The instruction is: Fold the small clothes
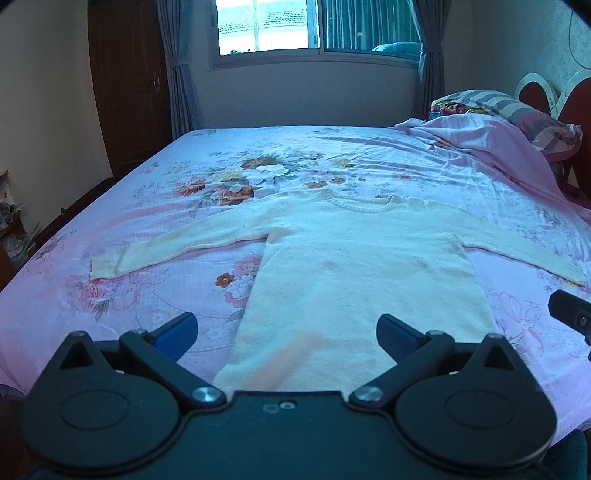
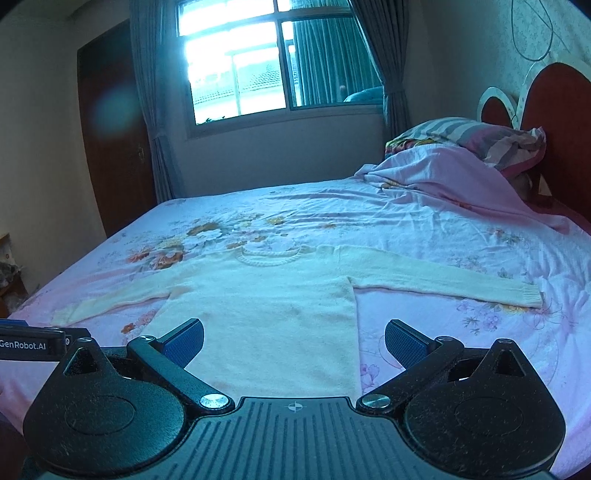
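Observation:
A small cream knitted sweater lies flat on the bed, neckline far from me, both sleeves spread out to the sides. It also shows in the right wrist view. My left gripper is open and empty, held above the sweater's near hem. My right gripper is open and empty, held above the hem's right part. The right gripper's tip shows at the right edge of the left wrist view. The left gripper's body shows at the left edge of the right wrist view.
The bed carries a pink floral sheet. A crumpled pink blanket and striped pillow lie at the headboard on the right. A window with curtains is behind, a dark wooden door on the left.

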{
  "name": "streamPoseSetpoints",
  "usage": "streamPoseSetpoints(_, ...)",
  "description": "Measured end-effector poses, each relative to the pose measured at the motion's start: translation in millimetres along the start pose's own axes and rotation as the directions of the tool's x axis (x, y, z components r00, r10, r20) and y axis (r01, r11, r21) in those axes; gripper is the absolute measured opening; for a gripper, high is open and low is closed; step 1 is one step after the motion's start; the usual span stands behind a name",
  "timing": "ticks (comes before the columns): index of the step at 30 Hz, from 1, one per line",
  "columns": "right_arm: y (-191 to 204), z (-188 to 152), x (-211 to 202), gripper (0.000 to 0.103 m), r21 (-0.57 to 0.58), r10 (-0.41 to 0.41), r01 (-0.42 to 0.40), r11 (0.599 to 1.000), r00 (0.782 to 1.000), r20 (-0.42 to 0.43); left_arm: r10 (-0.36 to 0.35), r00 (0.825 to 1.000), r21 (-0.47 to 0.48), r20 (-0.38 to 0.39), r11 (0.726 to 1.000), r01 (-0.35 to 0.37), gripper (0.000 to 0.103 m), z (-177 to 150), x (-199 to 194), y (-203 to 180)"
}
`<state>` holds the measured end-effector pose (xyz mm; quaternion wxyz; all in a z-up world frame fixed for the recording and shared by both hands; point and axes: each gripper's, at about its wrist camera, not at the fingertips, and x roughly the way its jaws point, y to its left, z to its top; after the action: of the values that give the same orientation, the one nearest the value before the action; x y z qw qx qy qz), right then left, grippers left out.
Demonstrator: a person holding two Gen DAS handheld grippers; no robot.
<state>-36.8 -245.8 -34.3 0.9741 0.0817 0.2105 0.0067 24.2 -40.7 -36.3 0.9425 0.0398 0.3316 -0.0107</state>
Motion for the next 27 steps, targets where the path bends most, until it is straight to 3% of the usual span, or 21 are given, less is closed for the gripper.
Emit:
streamPoseSetpoints(11, 17, 18, 62, 0.103, -0.032, 0.026, -0.026, 0.999, 1.000, 0.005, 0.078, 0.996, -0.074, -0.039, 0.994, -0.080, 0.101, 20, 57, 40)
streamPoseSetpoints(18, 30, 30, 126, 0.103, -0.026, 0.058, -0.060, 0.998, 0.997, -0.055, 0.106, 0.991, -0.127, -0.081, 0.985, -0.116, 0.100, 41, 100, 73)
streamPoseSetpoints(27, 58, 41, 194, 0.103, -0.040, 0.076, -0.079, 0.996, 0.994, -0.078, 0.138, 0.975, -0.198, -0.175, 0.965, -0.172, 0.095, 53, 157, 116)
